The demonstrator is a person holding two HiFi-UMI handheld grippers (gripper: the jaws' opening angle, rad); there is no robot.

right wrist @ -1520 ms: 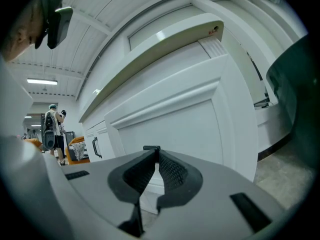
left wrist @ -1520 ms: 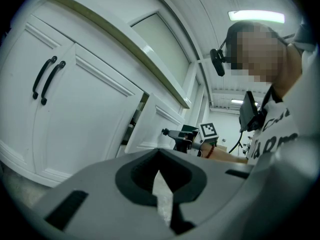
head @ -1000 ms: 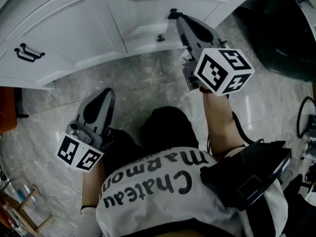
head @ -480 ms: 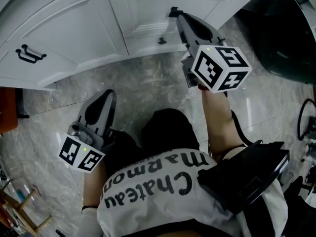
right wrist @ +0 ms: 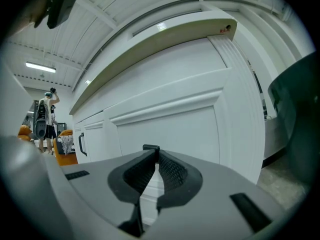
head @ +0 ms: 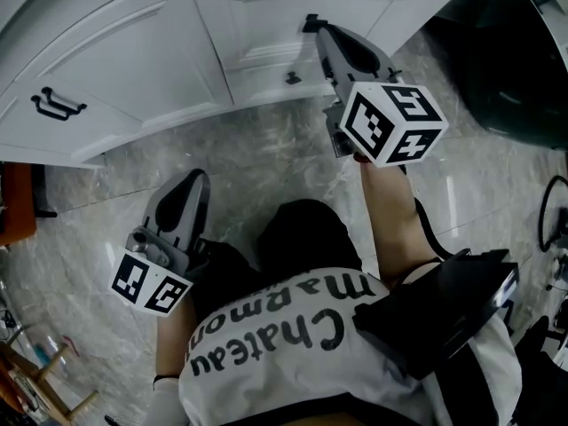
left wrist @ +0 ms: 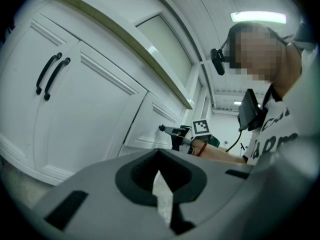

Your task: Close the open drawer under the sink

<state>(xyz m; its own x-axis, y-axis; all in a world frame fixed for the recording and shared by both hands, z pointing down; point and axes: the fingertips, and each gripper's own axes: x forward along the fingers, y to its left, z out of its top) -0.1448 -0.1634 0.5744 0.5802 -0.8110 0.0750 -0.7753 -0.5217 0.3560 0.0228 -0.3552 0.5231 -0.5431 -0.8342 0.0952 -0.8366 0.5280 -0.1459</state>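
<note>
Marble floor [head: 266, 149], white sink cabinet [head: 115, 69]. Drawer [head: 266, 11] front lies straight ahead of right hand-held gripper [head: 312, 27], jaws narrow, pinching black handle [right wrist: 150, 148]. Left hand-held gripper [head: 195, 180] sits well back, jaws together, empty. Likely push: along right gripper's long axis.

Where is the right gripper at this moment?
In the head view, top, just right of centre: the right gripper pinches a black knob on the white cabinet.
</note>
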